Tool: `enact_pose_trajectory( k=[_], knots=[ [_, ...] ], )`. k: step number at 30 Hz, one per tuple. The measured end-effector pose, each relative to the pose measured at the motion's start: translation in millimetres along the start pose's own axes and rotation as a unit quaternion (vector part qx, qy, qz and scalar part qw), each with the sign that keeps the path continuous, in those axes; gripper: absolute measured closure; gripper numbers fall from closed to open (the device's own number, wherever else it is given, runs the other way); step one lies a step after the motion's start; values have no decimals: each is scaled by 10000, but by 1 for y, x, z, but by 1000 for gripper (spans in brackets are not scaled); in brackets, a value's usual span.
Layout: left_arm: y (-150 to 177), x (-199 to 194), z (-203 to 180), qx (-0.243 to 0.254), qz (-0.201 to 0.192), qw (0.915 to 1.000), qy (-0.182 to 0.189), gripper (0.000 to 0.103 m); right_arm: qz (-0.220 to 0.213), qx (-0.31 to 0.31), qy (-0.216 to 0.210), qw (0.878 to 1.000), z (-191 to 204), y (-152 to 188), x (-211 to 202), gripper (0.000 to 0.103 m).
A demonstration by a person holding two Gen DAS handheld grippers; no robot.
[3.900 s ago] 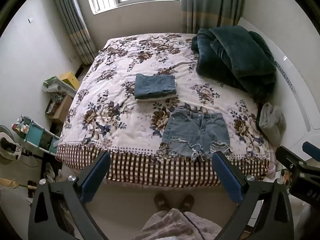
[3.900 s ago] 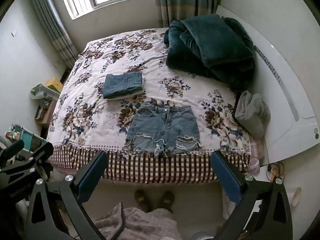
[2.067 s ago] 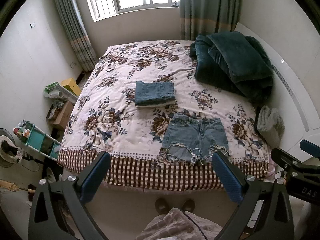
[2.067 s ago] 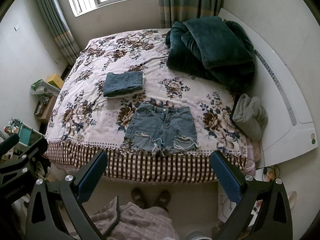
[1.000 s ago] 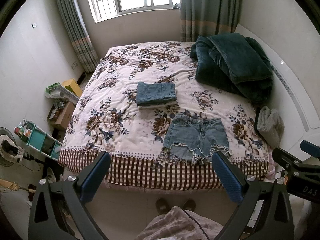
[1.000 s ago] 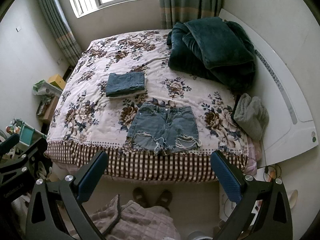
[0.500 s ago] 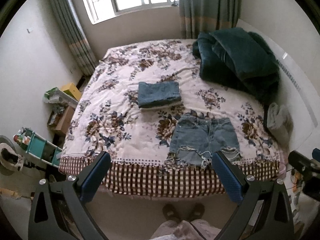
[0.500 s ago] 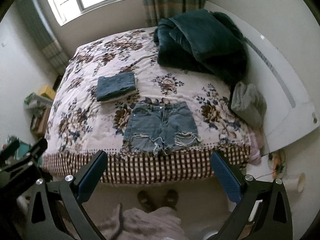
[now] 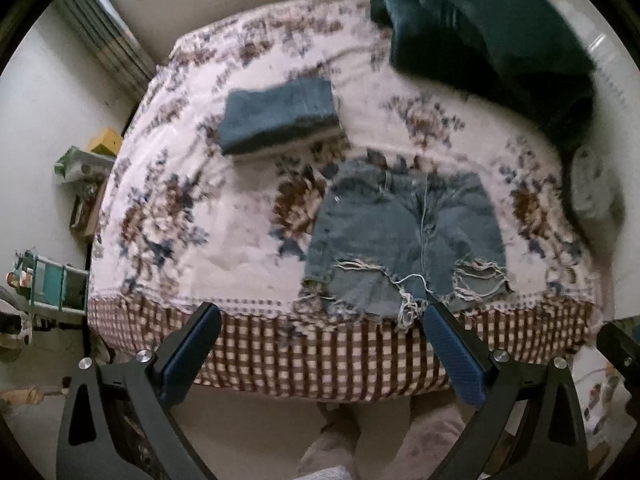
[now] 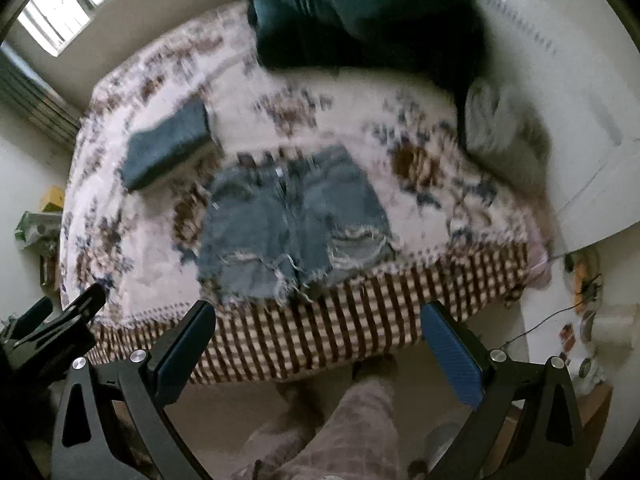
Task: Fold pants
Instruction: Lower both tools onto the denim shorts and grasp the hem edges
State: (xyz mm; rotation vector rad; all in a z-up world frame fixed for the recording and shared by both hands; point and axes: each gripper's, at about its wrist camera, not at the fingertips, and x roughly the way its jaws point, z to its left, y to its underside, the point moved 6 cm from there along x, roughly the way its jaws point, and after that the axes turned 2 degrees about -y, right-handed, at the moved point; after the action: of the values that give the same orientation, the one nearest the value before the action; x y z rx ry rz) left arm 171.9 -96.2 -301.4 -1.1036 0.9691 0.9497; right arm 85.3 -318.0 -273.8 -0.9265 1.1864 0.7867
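Observation:
Frayed light denim shorts (image 9: 404,240) lie flat on the floral bed (image 9: 224,240) near its front edge, waistband away from me; they also show in the right wrist view (image 10: 292,224). A folded darker denim pile (image 9: 280,116) lies behind them to the left, seen too in the right wrist view (image 10: 168,144). My left gripper (image 9: 320,352) is open and empty, above the bed's checked front edge, short of the shorts. My right gripper (image 10: 320,348) is open and empty, also in front of the bed. Both views are blurred.
A dark green blanket (image 9: 492,36) is heaped at the back right of the bed, with a grey bundle (image 9: 592,192) on the right edge. A teal shelf (image 9: 52,284) and boxes stand on the floor at the left. My legs (image 10: 340,432) are below.
Both grippers have moved forward and down toward the bed, so the shorts look larger and nearer. The right view has tilted. Both stay open and empty.

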Motion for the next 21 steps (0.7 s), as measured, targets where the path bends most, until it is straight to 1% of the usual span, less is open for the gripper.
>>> enact_pose_trajectory(
  k=[1, 3, 4, 5, 7, 8, 9, 11, 13, 14, 15, 16, 18, 19, 20, 21],
  knots=[
    [-3, 17, -13, -28, 107, 9999, -57, 0, 121, -46, -19, 9999, -14, -11, 20, 0],
    [-8, 50, -43, -120, 295, 9994, -128, 0, 327, -178, -149, 9992, -35, -36, 57, 3],
    [-10, 62, -55, -167, 365, 9991, -162, 0, 419, -273, -200, 9986, -47, -48, 77, 11],
    [-12, 79, -72, -225, 469, 9985, -192, 0, 540, -369, -214, 9976, -55, -59, 95, 23],
    [-13, 111, -109, -343, 628, 9974, -102, 0, 824, -636, -213, 9943, -74, -84, 133, 36],
    [-13, 129, -128, -389, 657, 9971, -68, 0, 933, -828, -165, 9921, -85, -100, 156, 36],
    [-11, 150, -149, -424, 723, 9964, -84, 0, 994, -957, -129, 9904, -93, -111, 171, 36],
    [-3, 188, -187, -488, 947, 9943, -52, 0, 1101, -1210, -8, 9865, -115, -138, 212, 36],
    [16, 230, -229, -605, 1270, 9901, 43, 0, 1303, -1251, 34, 9835, -136, -164, 254, 36],
    [20, 242, -242, -655, 1381, 9882, 114, 1, 1403, -1221, 18, 9825, -147, -175, 274, 36],
    [28, 256, -258, -706, 1536, 9855, 178, 2, 1494, -1192, 7, 9816, -153, -180, 285, 36],
    [35, 267, -272, -790, 1671, 9823, 313, 4, 1642, -1142, -44, 9798, -165, -191, 309, 36],
    [43, 277, -292, -933, 1807, 9776, 536, 10, 1789, -1137, -90, 9772, -177, -201, 334, 36],
    [46, 279, -303, -1025, 1818, 9758, 649, 15, 1870, -1163, -97, 9754, -182, -205, 346, 36],
    [48, 280, -310, -1058, 1802, 9752, 727, 17, 1960, -1176, -117, 9735, -189, -210, 360, 36],
    [49, 282, -322, -1044, 1793, 9746, 843, 18, 2034, -1189, -169, 9717, -192, -213, 370, 36]
  ],
)
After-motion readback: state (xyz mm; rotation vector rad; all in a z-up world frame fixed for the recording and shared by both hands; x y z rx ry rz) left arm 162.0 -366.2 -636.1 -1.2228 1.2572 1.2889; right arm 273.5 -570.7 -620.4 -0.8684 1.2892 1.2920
